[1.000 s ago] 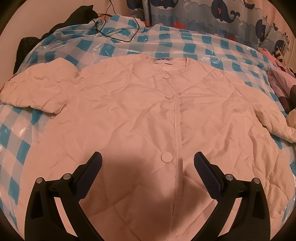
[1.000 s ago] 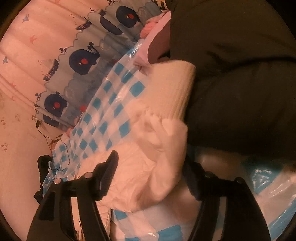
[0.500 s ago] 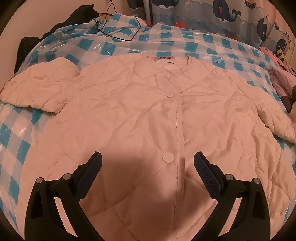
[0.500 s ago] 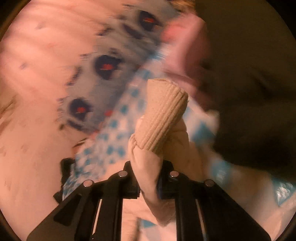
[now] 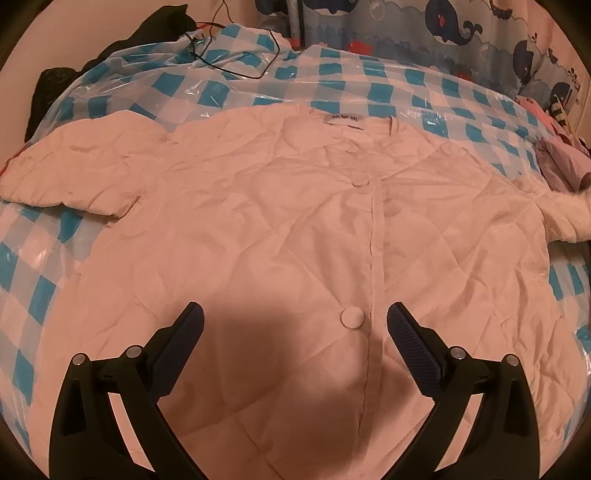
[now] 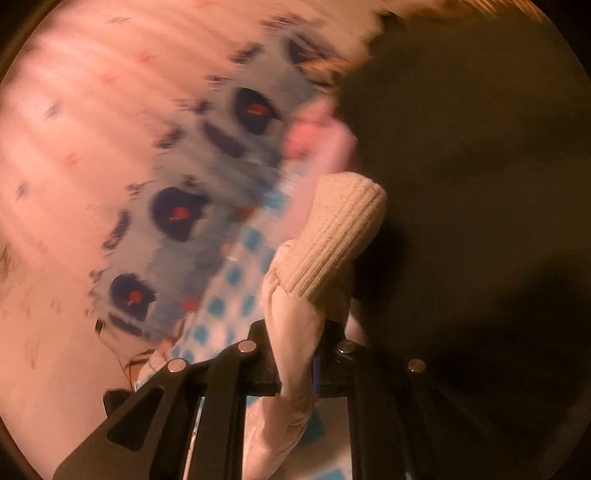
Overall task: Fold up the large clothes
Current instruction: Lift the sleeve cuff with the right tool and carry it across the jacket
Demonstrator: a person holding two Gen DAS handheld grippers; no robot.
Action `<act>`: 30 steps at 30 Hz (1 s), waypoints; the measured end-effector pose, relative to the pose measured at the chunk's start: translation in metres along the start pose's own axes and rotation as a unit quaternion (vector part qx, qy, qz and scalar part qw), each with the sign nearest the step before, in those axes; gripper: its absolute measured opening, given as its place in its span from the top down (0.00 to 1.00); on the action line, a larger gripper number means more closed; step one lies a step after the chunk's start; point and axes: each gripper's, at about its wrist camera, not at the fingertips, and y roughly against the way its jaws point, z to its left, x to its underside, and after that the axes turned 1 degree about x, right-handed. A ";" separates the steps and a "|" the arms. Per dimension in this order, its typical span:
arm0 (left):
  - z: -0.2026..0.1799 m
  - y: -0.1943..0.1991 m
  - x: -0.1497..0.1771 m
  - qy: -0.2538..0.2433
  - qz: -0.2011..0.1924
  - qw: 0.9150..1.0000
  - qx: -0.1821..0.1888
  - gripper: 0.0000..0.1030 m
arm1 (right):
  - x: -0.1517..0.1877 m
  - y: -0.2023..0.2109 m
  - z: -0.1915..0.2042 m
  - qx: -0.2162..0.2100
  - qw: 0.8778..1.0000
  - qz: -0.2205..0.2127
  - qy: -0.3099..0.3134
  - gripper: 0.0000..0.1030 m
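left wrist view: quilted jacket (image 5: 295,229) lies flat, front up and buttoned, on the bed (image 5: 369,85) with its blue checked plastic cover.
left hand-held gripper (image 5: 295,321): jaws spread wide, nothing between them, hovering over the lower front just beside the bottom button (image 5: 351,317).
left sleeve (image 5: 74,162): spread out flat to the side, not folded in.
right sleeve (image 5: 569,214): runs out toward the frame edge, looks lifted off the bed at its end.
right wrist view: background blurred, so this side reads as in motion.
right hand-held gripper (image 6: 295,354): jaws closed tight on the right sleeve fabric just below the ribbed cuff (image 6: 340,236); cuff sticks up past the fingertips.
progress: early, by my read. Jacket is laid out and one sleeve is gripped; no fold is visible on the body. Left to do: both sleeves in, then body folds.
edges: jacket hem reaches near the bed's front edge; left sleeve end sits close to the side edge.
open room: bare checked cover beyond the collar, some on the left by the sleeve. Black cable (image 5: 236,55) and dark clothing (image 5: 155,26) sit at the far corner, well apart from the jacket. Pink clothing (image 5: 561,162) near the right shoulder.
risk: dark mass fills the right side of the right wrist view; can't tell what it is or how close.
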 end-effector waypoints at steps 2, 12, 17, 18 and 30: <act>0.000 -0.002 0.001 -0.001 0.004 1.000 0.001 0.07 | 0.011 0.000 -0.025 -0.003 1.000 0.003 -0.026 0.89; 0.028 0.010 -0.007 0.051 0.000 0.998 0.028 0.07 | 0.035 0.031 0.094 -0.079 0.993 -0.043 0.083 0.88; 0.050 0.024 -0.013 0.072 -0.021 0.997 0.026 0.07 | 0.075 0.023 0.201 -0.125 0.978 -0.037 0.164 0.88; 0.053 0.027 -0.015 0.073 -0.025 0.997 0.023 0.07 | 0.086 0.018 0.222 -0.134 0.974 -0.033 0.178 0.88; 0.127 0.045 -0.022 0.139 -0.047 0.989 0.014 0.07 | 0.267 -0.030 0.406 -0.219 0.925 0.041 0.308 0.88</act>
